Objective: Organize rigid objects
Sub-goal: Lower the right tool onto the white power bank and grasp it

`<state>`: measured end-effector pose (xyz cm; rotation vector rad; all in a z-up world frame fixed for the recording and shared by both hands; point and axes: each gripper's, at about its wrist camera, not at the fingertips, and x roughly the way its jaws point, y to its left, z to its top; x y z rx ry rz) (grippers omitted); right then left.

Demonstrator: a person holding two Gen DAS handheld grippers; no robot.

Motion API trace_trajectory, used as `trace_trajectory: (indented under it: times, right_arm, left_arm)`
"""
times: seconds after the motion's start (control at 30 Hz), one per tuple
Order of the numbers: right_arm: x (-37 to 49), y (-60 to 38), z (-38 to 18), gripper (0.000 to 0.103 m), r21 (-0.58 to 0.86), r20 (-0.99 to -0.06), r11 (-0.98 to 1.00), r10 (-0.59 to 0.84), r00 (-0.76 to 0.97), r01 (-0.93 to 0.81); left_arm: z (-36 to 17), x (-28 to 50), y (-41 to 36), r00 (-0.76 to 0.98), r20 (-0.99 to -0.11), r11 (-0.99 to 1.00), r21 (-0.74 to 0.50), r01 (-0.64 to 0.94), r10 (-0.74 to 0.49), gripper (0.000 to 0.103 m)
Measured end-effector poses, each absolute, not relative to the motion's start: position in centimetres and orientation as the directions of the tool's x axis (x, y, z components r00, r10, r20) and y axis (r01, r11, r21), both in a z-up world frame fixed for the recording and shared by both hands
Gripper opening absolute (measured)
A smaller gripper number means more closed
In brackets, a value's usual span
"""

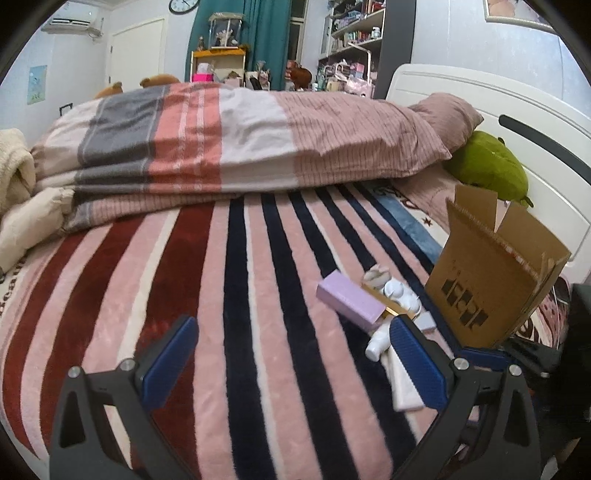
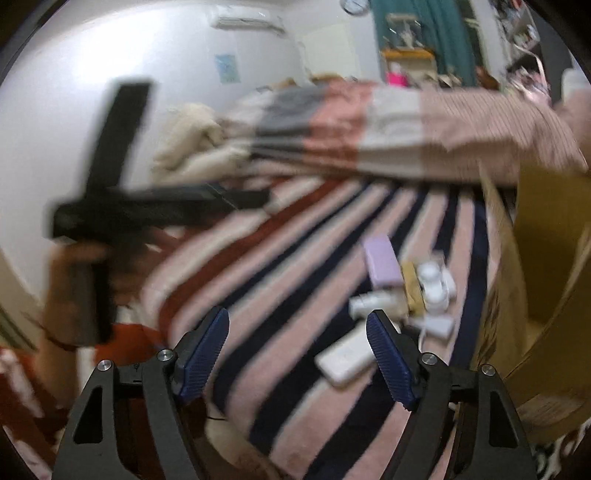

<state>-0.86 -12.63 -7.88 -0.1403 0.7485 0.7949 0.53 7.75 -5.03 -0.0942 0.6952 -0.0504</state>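
Both tongs, left gripper (image 1: 291, 365) and right gripper (image 2: 297, 354), open and empty; advise squaring over white power bank (image 2: 345, 362) at five o'clock of purple box (image 2: 382, 264) before closing.

small items (image 1: 380, 306) lie left of box (image 1: 491, 280).

A lived-in home bedroom. A bed covered by a striped pink, red and navy fleece blanket (image 1: 229, 295) fills the view, with a folded patchwork quilt (image 1: 221, 147), a pink pillow (image 1: 447, 118) and a white headboard (image 1: 480, 96). Behind stand crowded wall shelves (image 1: 354, 33), a teal curtain (image 1: 255, 33), a round wall clock (image 1: 183, 4), a white door (image 1: 136, 51) and a wall-mounted air conditioner (image 1: 70, 20).
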Motion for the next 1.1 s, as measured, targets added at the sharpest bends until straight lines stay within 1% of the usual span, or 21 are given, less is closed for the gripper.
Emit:
trace_trajectory:
  times: [0.13,0.2,0.3,0.37,0.4,0.43,0.47,0.53,0.6,0.73,0.77,0.8,0.83,0.87,0.9,0.93,1.0,1.1]
  right_arm:
    - [1.2,-11.8,-11.7,0.075,0.074,-0.719,0.77,0.482,0.502,-0.634]
    - [2.2,-11.7,-13.0,0.075,0.077,-0.744,0.778,0.462,0.483,-0.624]
    - [2.9,-11.5,-14.1,0.074,0.117,-0.766,0.78,0.465,0.444,-0.615]
    - [3.2,-11.2,-14.7,0.065,0.102,-0.788,0.809,0.42,0.449,-0.579]
    - [3.3,-11.1,-14.8,0.062,0.099,-0.793,0.821,0.407,0.454,-0.562]
    - [3.2,-11.4,-14.6,0.054,0.099,-0.792,0.832,0.398,0.463,-0.546]
    - [3.1,-11.4,-14.5,0.042,0.092,-0.792,0.84,0.387,0.472,-0.534]
    - [2.9,-11.7,-14.2,0.034,0.085,-0.797,0.841,0.379,0.47,-0.534]
    - [2.6,-12.1,-14.0,0.033,0.101,-0.806,0.839,0.384,0.451,-0.535]
    - [2.5,-12.0,-13.5,0.034,0.062,-0.829,0.851,0.335,0.448,-0.521]
    - [2.5,-11.7,-13.4,0.037,0.056,-0.827,0.858,0.326,0.457,-0.511]
    - [2.8,-11.4,-13.4,0.042,0.053,-0.826,0.863,0.321,0.464,-0.502]
    - [3.1,-11.0,-13.5,0.053,0.055,-0.822,0.866,0.322,0.469,-0.498]
    - [3.5,-10.5,-13.9,0.049,0.053,-0.821,0.87,0.316,0.474,-0.489]
    - [3.8,-10.2,-14.3,0.037,0.025,-0.828,0.884,0.28,0.486,-0.468]
    - [3.8,-9.9,-14.3,0.031,0.012,-0.826,0.886,0.269,0.494,-0.463]
    - [3.3,-9.8,-13.3,0.031,0.02,-0.811,0.874,0.298,0.503,-0.486]
    - [1.7,-9.1,-9.9,0.031,0.02,-0.756,0.813,0.393,0.523,-0.582]
  left_arm:
    - [-6.4,0.8,8.1,0.765,-0.637,0.993,-0.112,0.032,-0.096,0.103]
    - [-7.0,0.8,8.2,0.769,-0.632,0.994,-0.11,0.028,-0.091,0.103]
    - [-7.7,0.9,8.2,0.77,-0.63,0.993,-0.11,0.035,-0.097,0.103]
    - [-7.9,1.1,8.1,0.762,-0.64,0.993,-0.108,0.043,-0.103,0.103]
    - [-7.9,1.2,8.0,0.758,-0.643,0.993,-0.107,0.051,-0.108,0.103]
    - [-7.8,1.2,7.9,0.753,-0.648,0.992,-0.107,0.062,-0.117,0.103]
    - [-7.7,1.2,7.8,0.748,-0.651,0.992,-0.109,0.07,-0.125,0.103]
    - [-7.5,1.1,7.6,0.742,-0.655,0.99,-0.111,0.091,-0.141,0.103]
    - [-7.2,1.0,7.2,0.733,-0.66,0.986,-0.112,0.121,-0.165,0.103]
    - [-6.8,0.7,6.9,0.716,-0.664,0.976,-0.146,0.161,-0.217,0.103]
    - [-6.8,0.7,6.8,0.712,-0.663,0.973,-0.153,0.172,-0.23,0.103]
    - [-6.7,0.7,6.7,0.707,-0.664,0.97,-0.161,0.183,-0.243,0.103]
    - [-6.8,0.7,6.6,0.7,-0.668,0.967,-0.168,0.191,-0.255,0.103]
    - [-6.8,0.9,6.6,0.688,-0.674,0.964,-0.18,0.198,-0.267,0.103]
    - [-6.8,1.0,6.6,0.682,-0.677,0.961,-0.188,0.203,-0.277,0.103]
    - [-6.6,1.1,6.6,0.675,-0.678,0.956,-0.199,0.214,-0.292,0.103]
    - [-5.8,1.0,6.7,0.672,-0.662,0.943,-0.229,0.242,-0.333,0.102]
    - [-3.4,1.4,6.7,0.67,-0.619,0.912,-0.288,0.293,-0.411,0.102]
